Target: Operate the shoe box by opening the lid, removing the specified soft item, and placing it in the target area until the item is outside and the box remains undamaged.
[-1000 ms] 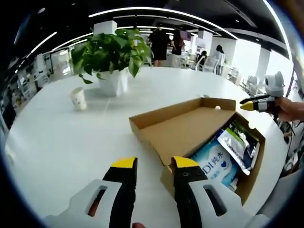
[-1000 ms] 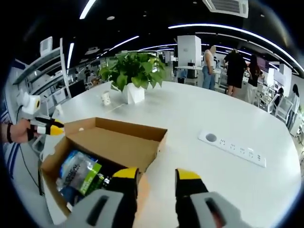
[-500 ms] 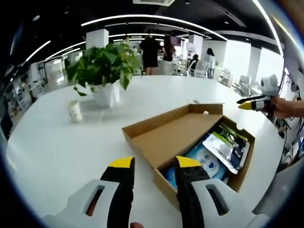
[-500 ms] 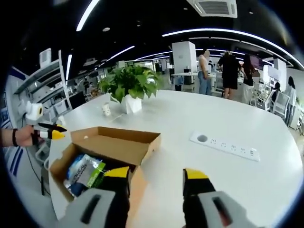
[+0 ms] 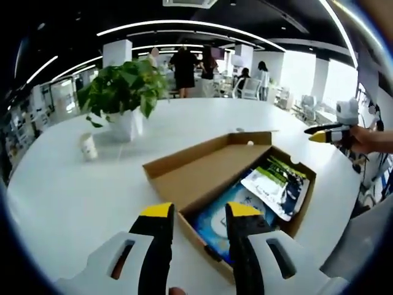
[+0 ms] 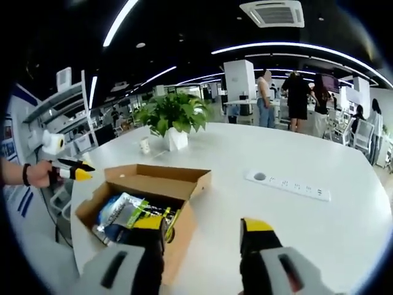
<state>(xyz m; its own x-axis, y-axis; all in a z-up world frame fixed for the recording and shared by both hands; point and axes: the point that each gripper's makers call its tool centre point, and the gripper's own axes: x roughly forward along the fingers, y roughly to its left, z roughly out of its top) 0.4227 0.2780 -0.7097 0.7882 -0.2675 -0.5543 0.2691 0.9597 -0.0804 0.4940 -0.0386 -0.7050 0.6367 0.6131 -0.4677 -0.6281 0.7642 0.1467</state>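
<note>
Lid's already open, so the step in hand looks like going in for the soft item. Best done w/ one claw coming down from above onto the top packet, pinching its loose edge or middle, not scraping the cardboard walls; the other claw could steady the box rim if it slides. Lift straight up to clear the wall, then set down on bare counter [image 5: 73,184].

Left claw [image 5: 195,212] is narrowly parted, nothing in it, poised just over the near edge of the shoe box [image 5: 184,178]. Right claw [image 6: 204,228] is spread wide, empty, at the box's corner.

Box sits on the white counter, brown cardboard, lid flap folded back flat. Inside: a white/green soft packet [image 5: 275,184] lying on top of a blue pack [image 5: 218,215]. Which is "specified" can't tell. Potted plant [image 5: 120,92], small cup [image 5: 88,146], power strip [image 6: 287,184] stand well apart from the box
</note>
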